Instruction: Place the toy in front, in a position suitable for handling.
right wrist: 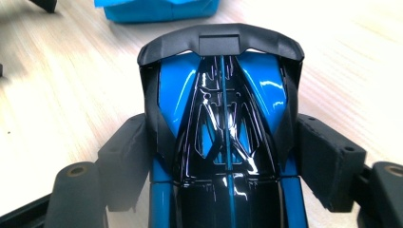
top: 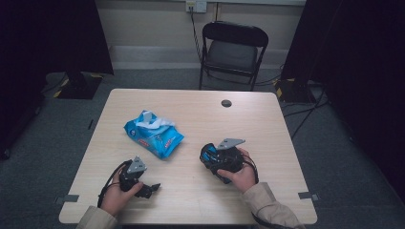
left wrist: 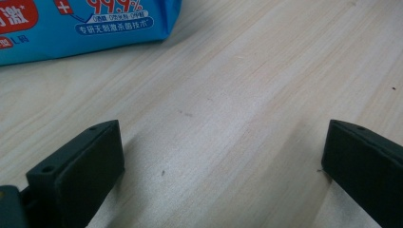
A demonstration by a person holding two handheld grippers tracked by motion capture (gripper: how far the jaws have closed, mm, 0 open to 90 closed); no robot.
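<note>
A glossy blue and black toy car [right wrist: 223, 118] sits between the jaws of my right gripper [right wrist: 223, 142], whose pads press on both its sides. From above, this gripper [top: 212, 160] holds the car [top: 208, 153] low over the table's right half. My left gripper [top: 147, 190] rests near the front left edge, open, with bare wood between its jaws [left wrist: 223, 156]. A blue pack of wet wipes [top: 154, 134] lies at the left centre, a white wipe sticking out of its top. Its printed edge [left wrist: 85, 23] lies just ahead of the left jaws.
The light wooden table [top: 200, 114] has a round cable hole [top: 226, 103] near its far edge. A black folding chair [top: 233, 47] stands behind it. Dark curtains hang on both sides and cables run across the floor at the right.
</note>
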